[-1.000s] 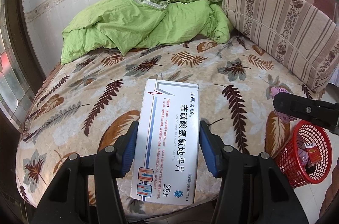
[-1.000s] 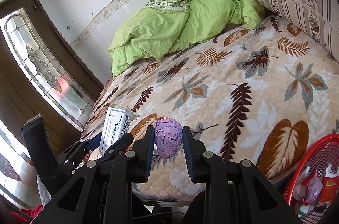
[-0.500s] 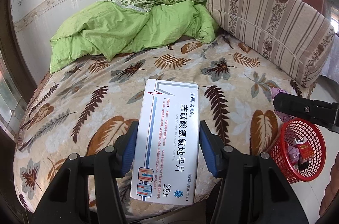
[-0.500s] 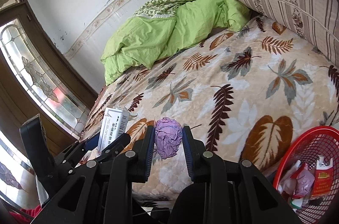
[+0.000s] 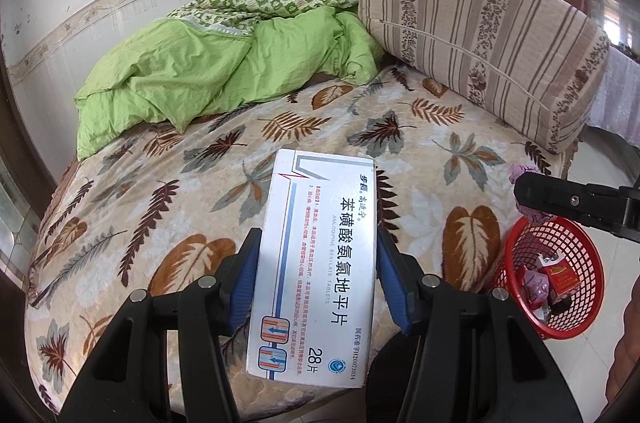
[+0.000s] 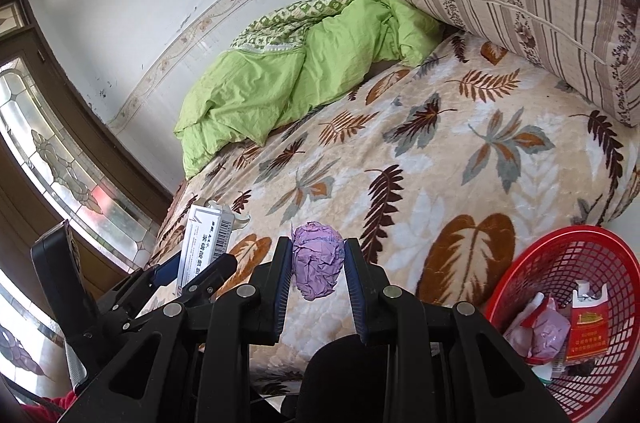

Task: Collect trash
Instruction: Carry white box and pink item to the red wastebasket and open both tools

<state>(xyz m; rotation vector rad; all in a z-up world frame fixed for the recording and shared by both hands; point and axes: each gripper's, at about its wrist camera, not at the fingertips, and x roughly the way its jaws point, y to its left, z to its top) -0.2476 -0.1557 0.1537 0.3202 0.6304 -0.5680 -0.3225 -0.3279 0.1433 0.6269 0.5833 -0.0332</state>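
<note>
My left gripper (image 5: 318, 263) is shut on a white medicine box (image 5: 316, 263) with blue and red print, held lengthwise above the bed's near edge. My right gripper (image 6: 316, 263) is shut on a crumpled purple paper wad (image 6: 317, 265). In the right wrist view the left gripper (image 6: 192, 273) with its box (image 6: 206, 243) shows at lower left. In the left wrist view the right gripper's finger (image 5: 568, 201) reaches in from the right, above a red mesh basket (image 5: 520, 251). The basket (image 6: 540, 259) stands on the floor by the bed and holds a red carton and wrappers.
A bed with a leaf-patterned blanket (image 5: 200, 203) fills the middle. A crumpled green quilt (image 5: 224, 71) lies at its far side, against the wall. A striped cushion (image 5: 480, 35) leans at the right. A glazed wooden door (image 6: 48, 151) is at the left.
Both grippers have shifted sideways toward the red basket, which now shows larger and nearer in both views. Each keeps its grip on its item; the bed has slid left in both views.
</note>
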